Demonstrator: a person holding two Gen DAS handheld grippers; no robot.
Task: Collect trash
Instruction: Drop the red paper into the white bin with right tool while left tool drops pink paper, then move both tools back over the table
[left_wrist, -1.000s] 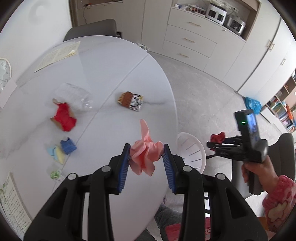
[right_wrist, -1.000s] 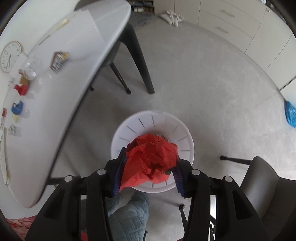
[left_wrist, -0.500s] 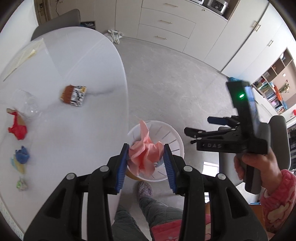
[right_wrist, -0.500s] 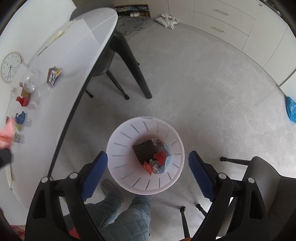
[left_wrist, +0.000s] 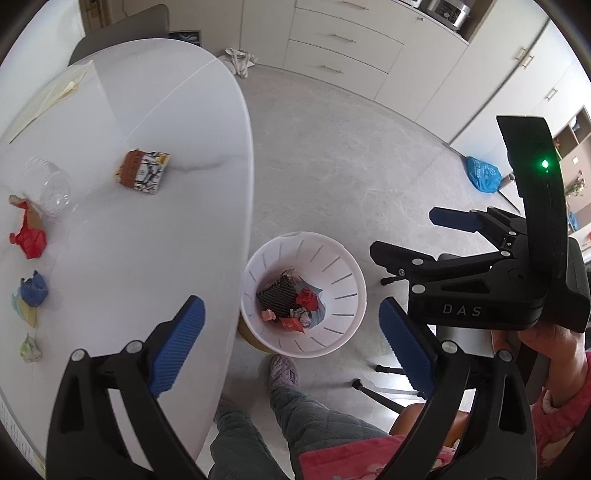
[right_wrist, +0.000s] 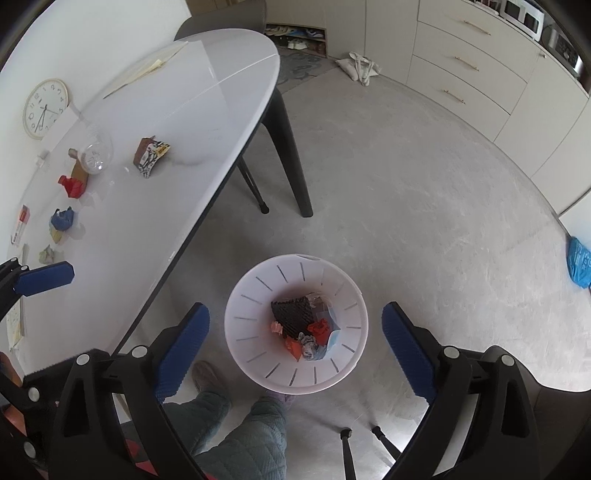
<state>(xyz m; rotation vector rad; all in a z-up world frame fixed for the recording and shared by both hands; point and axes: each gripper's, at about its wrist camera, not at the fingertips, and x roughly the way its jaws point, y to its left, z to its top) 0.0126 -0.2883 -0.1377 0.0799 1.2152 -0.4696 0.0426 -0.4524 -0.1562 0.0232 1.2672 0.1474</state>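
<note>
We go left to right in the left wrist view. Far left of the frame, on the white table (left_wrist: 155, 229), loose trash sits spread apart: a small greenish wad (left_wrist: 30, 348), a blue wad on yellow paper (left_wrist: 33, 293), a red crumpled paper (left_wrist: 29, 240) on a brown scrap, a clear plastic cup (left_wrist: 51, 188) on its side just beside it, and a brown printed snack wrapper (left_wrist: 143, 176) nearer the centre. That is five pieces to collect, one of each; a sheet of paper (left_wrist: 51, 92) lies in the upper left, probably not trash.

Our left gripper (left_wrist: 291, 343) sits low in the frame, jaws spread wide, holding nothing, parked over the table edge and the bin so anything let go falls inside.

The white slotted bin (left_wrist: 332, 280) stands on the floor just beside the table edge, centre frame, for a short carry. Inside it: a dark ribbed piece (left_wrist: 277, 297), about two red scraps, one pink wad, some grey-blue bits; count is rough, the pile overlaps.

Right of the frame, our right gripper (left_wrist: 417, 236) hangs beside the bin; the right wrist view shows it (right_wrist: 295, 347) directly above the bin, jaws also wide apart and bare.

One bin, two grippers. Next reach is back to the table.
</note>
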